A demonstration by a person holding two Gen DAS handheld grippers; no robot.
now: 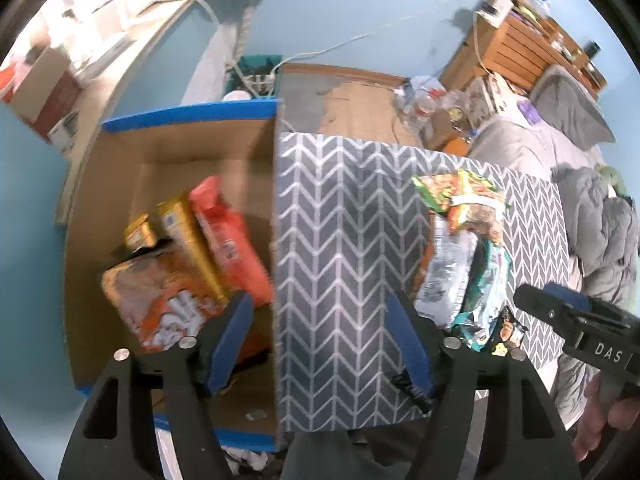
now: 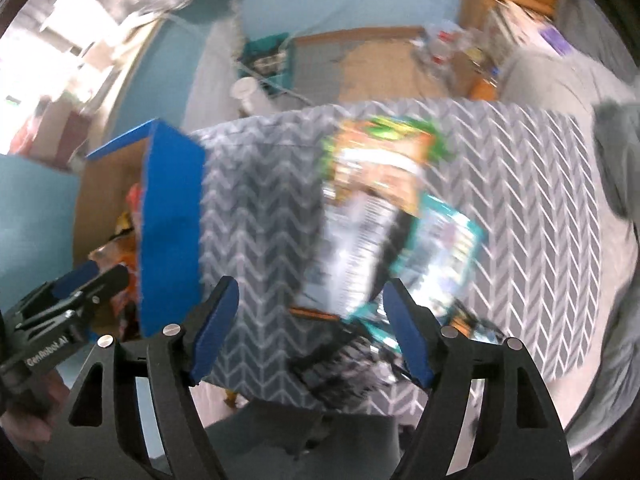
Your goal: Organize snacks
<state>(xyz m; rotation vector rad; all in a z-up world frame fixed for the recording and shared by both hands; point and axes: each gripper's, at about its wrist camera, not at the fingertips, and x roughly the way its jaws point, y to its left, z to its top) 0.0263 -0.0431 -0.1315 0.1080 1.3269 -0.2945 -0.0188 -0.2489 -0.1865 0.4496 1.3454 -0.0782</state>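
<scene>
Nearest the left wrist camera, the left hand-held gripper (image 1: 320, 346) hangs with its blue-padded jaws spread and nothing between them, straddling the edge where the grey chevron-patterned fabric bin (image 1: 340, 248) meets the brown cardboard box with blue-taped rims (image 1: 120, 168). The right hand-held gripper (image 2: 314, 330) is likewise spread and empty, just above the bin's near end. No earlier view is given to compare.

Inside the bin, toward its far side, lie loose snack packets: a silver-and-white one (image 1: 448, 268), a teal one (image 1: 486, 292) and a green-and-orange one (image 1: 460, 190) beyond them. In the box, touching the bin's left wall, sit an orange-and-white snack bag (image 1: 160, 300), a yellow packet (image 1: 188, 240) and a red-orange packet (image 1: 228, 236).

Right of the bin is a bed with grey bedding (image 1: 540, 152). Beyond the bin are a brown mat (image 1: 360, 108), clear bottles (image 1: 420, 106), a wooden slatted shelf (image 1: 516, 48) and light blue walls (image 1: 340, 12).
</scene>
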